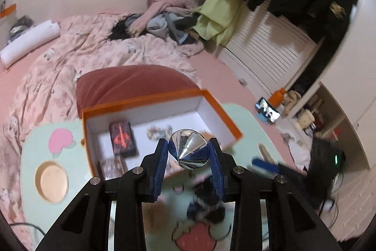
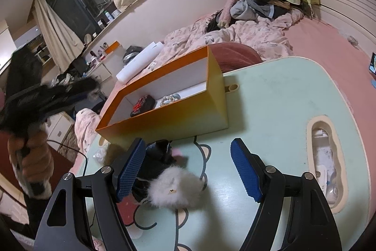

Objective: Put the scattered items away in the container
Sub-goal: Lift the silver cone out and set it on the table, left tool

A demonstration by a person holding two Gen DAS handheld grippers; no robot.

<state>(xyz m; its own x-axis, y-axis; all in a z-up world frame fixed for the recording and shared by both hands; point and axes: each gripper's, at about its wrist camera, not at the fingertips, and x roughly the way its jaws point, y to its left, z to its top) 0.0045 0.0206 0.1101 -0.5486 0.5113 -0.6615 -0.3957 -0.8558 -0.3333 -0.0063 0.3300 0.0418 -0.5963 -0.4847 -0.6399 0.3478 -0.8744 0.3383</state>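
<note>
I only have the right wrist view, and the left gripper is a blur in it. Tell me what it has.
Observer: The left gripper is shut on a shiny silver cone, pinched between its blue pads.
Operator: Give me where that sits against the box.
Observer: In the left wrist view the cone overlaps the near wall of the orange box. How high above it, I cannot tell.
Operator: Report anything in the box hidden behind that wall.
Observer: A patterned flat item lies in the near corner, closer to the camera than the dark case with the red design.
</note>
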